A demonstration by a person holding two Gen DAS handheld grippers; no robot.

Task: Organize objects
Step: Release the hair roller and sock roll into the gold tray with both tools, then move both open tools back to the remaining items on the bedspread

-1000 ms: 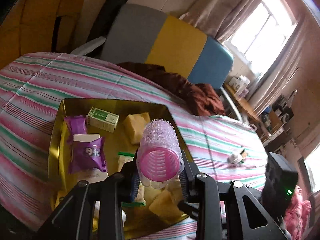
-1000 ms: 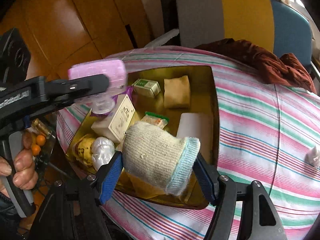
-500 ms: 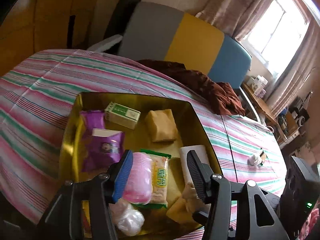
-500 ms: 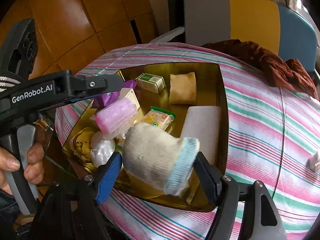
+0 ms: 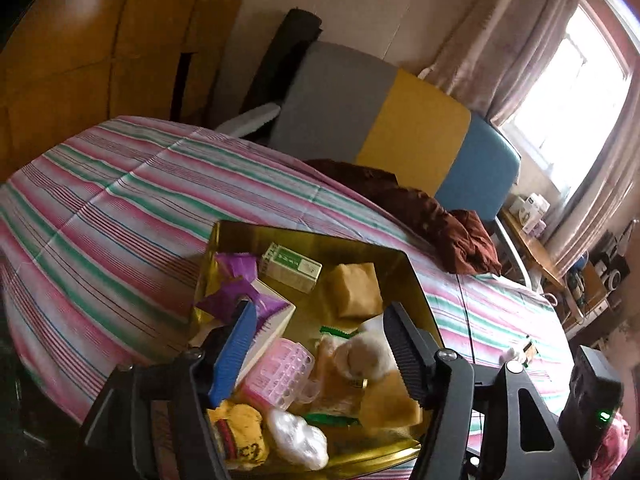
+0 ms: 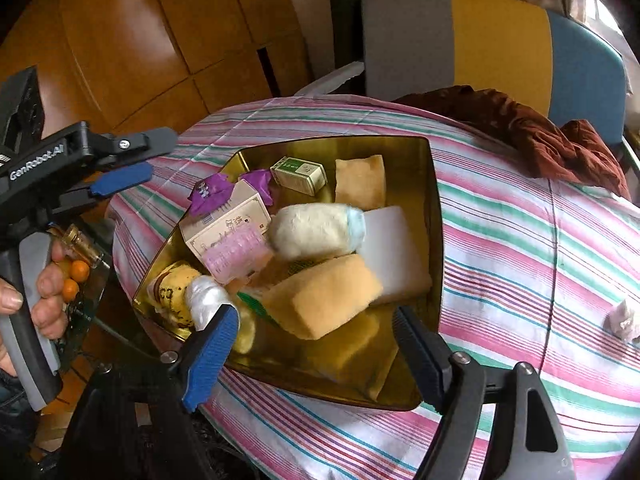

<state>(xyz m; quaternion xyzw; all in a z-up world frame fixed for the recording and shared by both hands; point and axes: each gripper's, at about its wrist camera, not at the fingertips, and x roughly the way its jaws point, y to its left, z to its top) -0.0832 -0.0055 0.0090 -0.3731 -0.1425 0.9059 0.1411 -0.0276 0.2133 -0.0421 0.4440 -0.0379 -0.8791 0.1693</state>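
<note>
In the right wrist view, at the far left, a hand is seen wrapped round the handle of the left gripper, whose fingers are opening and have nothing between them; it is held out past the left rim of the gold tray, which is set on the tabletop under a pink, green and white striped cloth. In the tray, from left to right, a yellow printed item and a clear plastic wad are found at the near left corner, a pink hair roller is laid against a cream box, purple packets and a small green-and-white box are seen toward the far side, a cream sock with a pale blue cuff is lying loose in the middle, a yellow sponge is tilted below it, and a white block is placed by the right wall. The right gripper is held above the tray's near edge, its fingers opening wide and nothing gripped. Further right, a dark red garment is heaped before a grey, yellow and blue chair back
</note>
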